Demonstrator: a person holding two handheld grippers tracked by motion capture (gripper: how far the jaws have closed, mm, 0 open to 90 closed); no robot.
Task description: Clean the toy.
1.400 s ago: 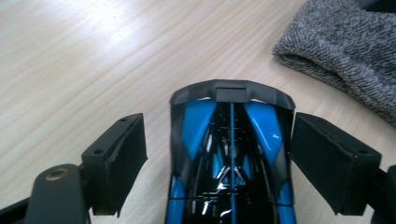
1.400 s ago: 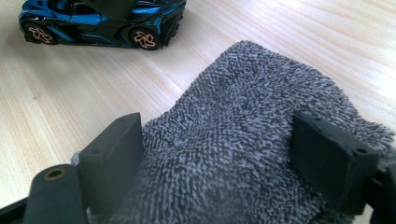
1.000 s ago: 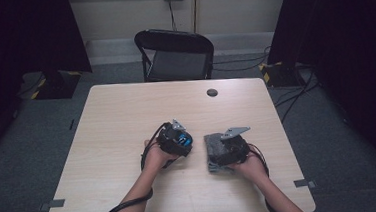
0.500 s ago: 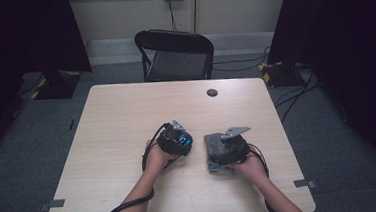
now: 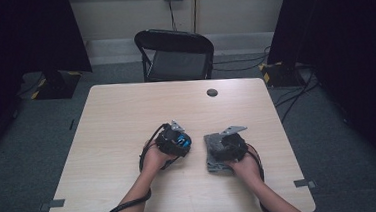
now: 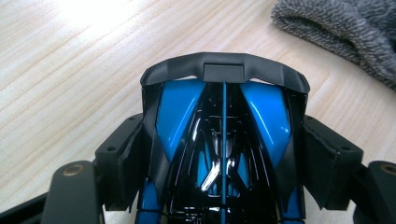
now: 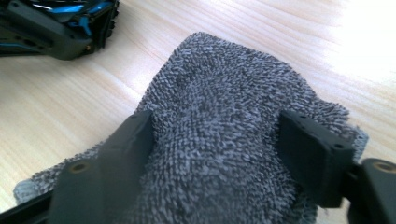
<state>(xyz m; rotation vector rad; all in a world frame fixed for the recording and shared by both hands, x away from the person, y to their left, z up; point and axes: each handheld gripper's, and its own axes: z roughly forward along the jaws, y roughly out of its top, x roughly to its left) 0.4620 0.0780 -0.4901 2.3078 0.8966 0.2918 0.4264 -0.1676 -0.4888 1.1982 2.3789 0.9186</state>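
A glossy blue and black toy car (image 6: 224,116) sits between the jaws of my left gripper (image 6: 224,158), whose pads (image 6: 128,158) press on its two sides after just closing in. From above, this gripper (image 5: 176,139) rests at the table's middle. My right gripper (image 7: 217,140) has just been closing on a grey terry cloth (image 7: 219,84), which bulges up between both pads. In the high view the right gripper (image 5: 225,146) lies on the cloth (image 5: 214,162), a hand's width right of the left one. The car (image 7: 70,18) also appears at the right gripper view's top left.
The light wooden table (image 5: 126,115) has a small black round grommet (image 5: 212,92) near its far edge. A black folding chair (image 5: 175,57) stands behind the table. The cloth's edge (image 6: 345,32) lies close to the car's front. Cables trail off the near edge.
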